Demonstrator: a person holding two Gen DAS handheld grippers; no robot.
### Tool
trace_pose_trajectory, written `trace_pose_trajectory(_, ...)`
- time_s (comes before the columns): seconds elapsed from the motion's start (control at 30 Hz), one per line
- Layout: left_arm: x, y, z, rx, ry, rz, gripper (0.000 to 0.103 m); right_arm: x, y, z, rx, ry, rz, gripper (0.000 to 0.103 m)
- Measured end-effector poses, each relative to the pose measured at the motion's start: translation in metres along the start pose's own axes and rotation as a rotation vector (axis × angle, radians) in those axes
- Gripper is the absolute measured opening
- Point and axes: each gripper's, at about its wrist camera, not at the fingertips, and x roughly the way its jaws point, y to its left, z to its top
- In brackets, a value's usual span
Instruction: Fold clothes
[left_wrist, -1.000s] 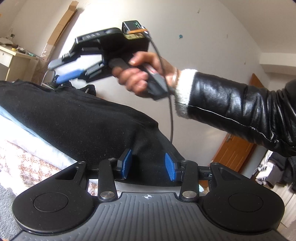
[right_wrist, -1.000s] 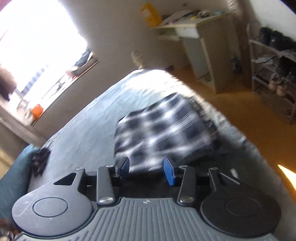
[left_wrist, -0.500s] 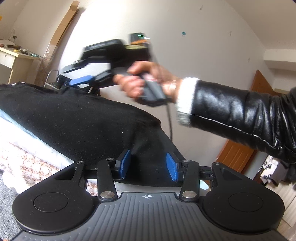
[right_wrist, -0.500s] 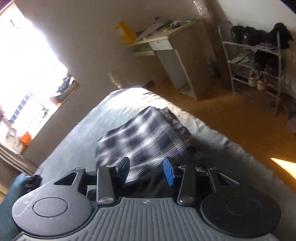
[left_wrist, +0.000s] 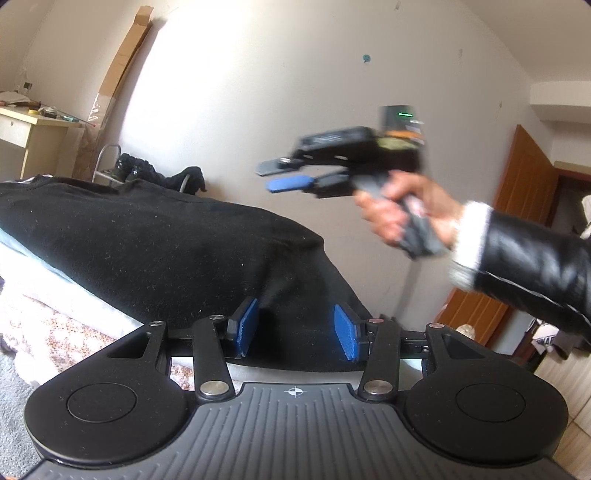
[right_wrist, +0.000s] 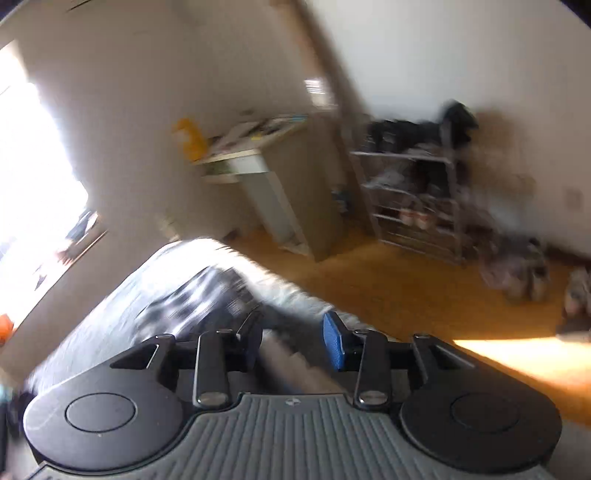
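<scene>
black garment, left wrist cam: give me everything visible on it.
The black garment is a matte, slightly linty knit-looking fabric, spread fairly flat over the pale bedding, with a thicker hem or collar edge at its far end. Its near corner runs down between the blue pads of the left gripper, whose jaws are opening; the pads stand clear of the cloth. The blurred right gripper is in the air above it, not touching.

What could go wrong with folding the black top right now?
The left gripper has the black top between its opening fingers, so the cloth may slip out. The right gripper is up in the air, away from the cloth, closing on nothing, so one side has no help. In its own view the picture is blurred, so aiming at the checked cloth on the bed could miss.
</scene>
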Motion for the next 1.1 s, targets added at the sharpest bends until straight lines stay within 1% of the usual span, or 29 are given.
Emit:
trace_pose_trajectory(0.07, -0.001, -0.001, 0.000, 0.013, 0.007, 0.005, 0.046, -0.015, 0.020, -0.022, -0.114, 0.009, 0.070, 0.040)
trace_pose_trajectory(0.1, -0.001, -0.002, 0.000, 0.021, 0.011, 0.007, 0.046, -0.018, 0.027, -0.034, -0.150, 0.018, 0.095, 0.038)
trace_pose_trajectory(0.13, -0.002, -0.003, 0.000, 0.031, 0.016, 0.010, 0.046, -0.020, 0.031, -0.044, -0.171, 0.029, 0.094, 0.039)
trace_pose_trajectory(0.23, -0.002, -0.006, 0.001, 0.060, 0.030, 0.021, 0.046, -0.023, 0.020, -0.070, -0.142, 0.066, -0.052, 0.037)
trace_pose_trajectory(0.27, -0.003, -0.007, 0.002, 0.070, 0.035, 0.025, 0.046, -0.027, 0.011, -0.075, -0.098, 0.051, -0.111, 0.036)
trace_pose_trajectory(0.3, -0.003, -0.009, 0.003, 0.079, 0.038, 0.032, 0.046, -0.034, 0.002, -0.077, -0.034, 0.018, -0.141, 0.031)
trace_pose_trajectory(0.33, -0.003, -0.010, 0.005, 0.085, 0.042, 0.042, 0.048, -0.042, -0.006, -0.080, 0.029, -0.016, -0.170, 0.032)
trace_pose_trajectory(0.37, -0.003, -0.010, 0.007, 0.089, 0.047, 0.050, 0.049, -0.050, -0.009, -0.082, 0.065, -0.049, -0.192, 0.033)
trace_pose_trajectory(0.4, -0.003, -0.010, 0.009, 0.090, 0.051, 0.056, 0.049, -0.057, -0.005, -0.083, 0.053, -0.080, -0.201, 0.033)
trace_pose_trajectory(0.43, -0.004, -0.011, 0.011, 0.093, 0.055, 0.062, 0.050, -0.064, 0.000, -0.084, 0.038, -0.107, -0.198, 0.033)
trace_pose_trajectory(0.5, -0.011, -0.013, 0.015, 0.099, 0.046, 0.072, 0.050, -0.072, 0.021, -0.086, -0.010, -0.137, -0.142, 0.033)
trace_pose_trajectory(0.57, -0.021, -0.013, 0.021, 0.097, 0.025, 0.081, 0.050, -0.073, 0.045, -0.086, -0.084, -0.165, -0.092, 0.033)
trace_pose_trajectory(0.6, -0.026, -0.011, 0.027, 0.077, 0.003, 0.085, 0.050, -0.071, 0.056, -0.086, -0.125, -0.175, -0.068, 0.033)
trace_pose_trajectory(0.67, -0.035, -0.001, 0.039, 0.022, -0.038, 0.107, 0.051, -0.059, 0.075, -0.086, -0.177, -0.163, -0.028, 0.033)
trace_pose_trajectory(0.73, -0.030, 0.008, 0.048, 0.022, -0.034, 0.178, 0.052, -0.043, 0.093, -0.087, -0.223, -0.135, 0.002, 0.033)
trace_pose_trajectory(0.77, -0.026, 0.014, 0.052, 0.029, -0.027, 0.219, 0.052, -0.034, 0.101, -0.089, -0.259, -0.113, 0.001, 0.033)
trace_pose_trajectory(0.87, -0.004, 0.037, 0.054, 0.078, 0.043, 0.386, 0.052, -0.026, 0.127, -0.118, -0.382, -0.053, -0.004, 0.033)
trace_pose_trajectory(0.9, 0.001, 0.047, 0.054, 0.076, 0.058, 0.426, 0.052, -0.027, 0.136, -0.129, -0.426, -0.040, -0.010, 0.034)
trace_pose_trajectory(0.93, 0.003, 0.058, 0.054, 0.056, 0.061, 0.447, 0.052, -0.034, 0.141, -0.141, -0.462, -0.043, -0.019, 0.034)
trace_pose_trajectory(1.0, -0.002, 0.074, 0.060, 0.003, 0.047, 0.459, 0.052, -0.054, 0.146, -0.163, -0.488, -0.058, -0.024, 0.034)
trace_pose_trajectory(1.03, -0.005, 0.081, 0.063, -0.025, 0.036, 0.461, 0.052, -0.064, 0.149, -0.174, -0.488, -0.065, -0.024, 0.034)
trace_pose_trajectory(1.1, -0.010, 0.094, 0.071, -0.079, 0.020, 0.465, 0.052, -0.087, 0.150, -0.192, -0.436, -0.053, -0.002, 0.034)
